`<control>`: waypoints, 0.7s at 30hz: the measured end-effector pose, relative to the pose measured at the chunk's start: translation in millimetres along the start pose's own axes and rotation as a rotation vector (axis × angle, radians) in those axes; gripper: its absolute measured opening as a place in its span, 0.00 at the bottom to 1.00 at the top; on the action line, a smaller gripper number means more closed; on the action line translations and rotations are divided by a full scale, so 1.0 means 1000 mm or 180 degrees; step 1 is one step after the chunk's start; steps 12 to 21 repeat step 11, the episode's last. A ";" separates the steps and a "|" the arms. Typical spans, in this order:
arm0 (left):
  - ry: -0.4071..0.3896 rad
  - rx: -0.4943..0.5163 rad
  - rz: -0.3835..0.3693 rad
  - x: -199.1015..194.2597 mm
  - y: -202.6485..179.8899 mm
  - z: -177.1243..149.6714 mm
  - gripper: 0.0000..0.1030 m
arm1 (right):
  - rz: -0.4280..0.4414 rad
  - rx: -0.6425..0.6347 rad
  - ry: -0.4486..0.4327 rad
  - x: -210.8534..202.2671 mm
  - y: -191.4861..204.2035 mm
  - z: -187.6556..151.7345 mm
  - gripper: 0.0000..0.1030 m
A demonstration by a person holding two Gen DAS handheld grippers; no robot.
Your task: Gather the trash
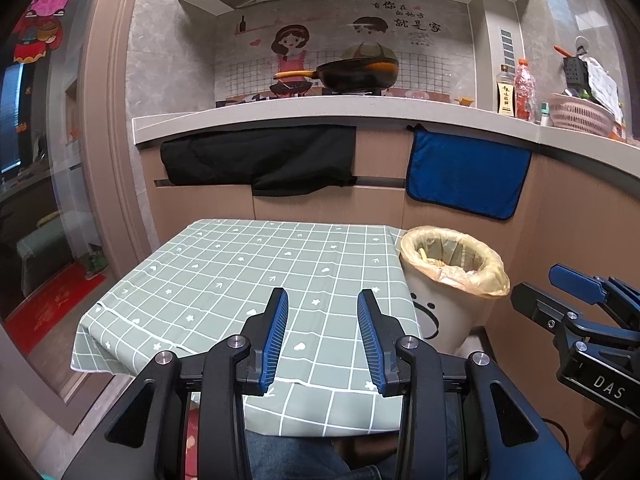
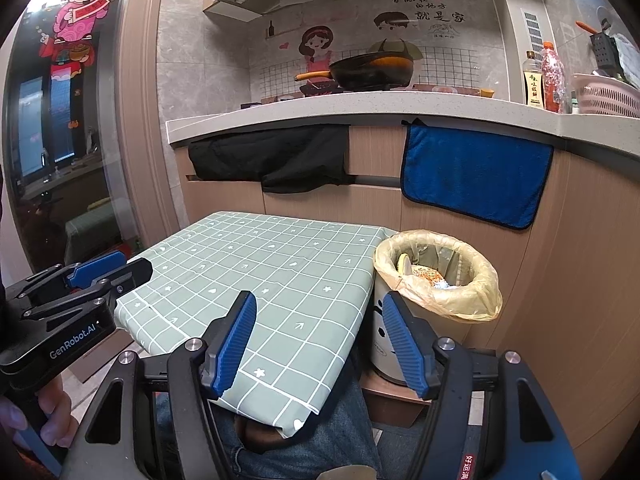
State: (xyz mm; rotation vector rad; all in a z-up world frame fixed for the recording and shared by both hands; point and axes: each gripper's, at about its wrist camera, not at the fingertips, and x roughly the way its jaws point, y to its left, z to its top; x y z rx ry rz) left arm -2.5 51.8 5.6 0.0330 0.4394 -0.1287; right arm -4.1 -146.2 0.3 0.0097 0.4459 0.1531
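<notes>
The right tool (image 2: 318, 308) hangs over the near right corner of the bench (image 2: 256, 264), its blue pads (image 2: 236, 344) apart with nothing between them. The bench's green checked cloth lies bare. Just beside its right edge stands a bin (image 2: 436, 276) lined with a yellowish bag, wrappers inside. At far left the left tool (image 2: 116, 270) shows, held in a hand (image 2: 48, 416).

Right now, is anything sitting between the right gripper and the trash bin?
Nothing visible does. The right gripper is open and empty, and the trash bin stands just ahead to its right, beside the table, its bagged mouth uncovered.
</notes>
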 end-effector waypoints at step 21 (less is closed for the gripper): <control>0.0154 -0.0118 -0.0121 0.019 0.009 0.003 0.36 | -0.0050 0.0014 0.0031 -0.001 0.001 -0.002 0.62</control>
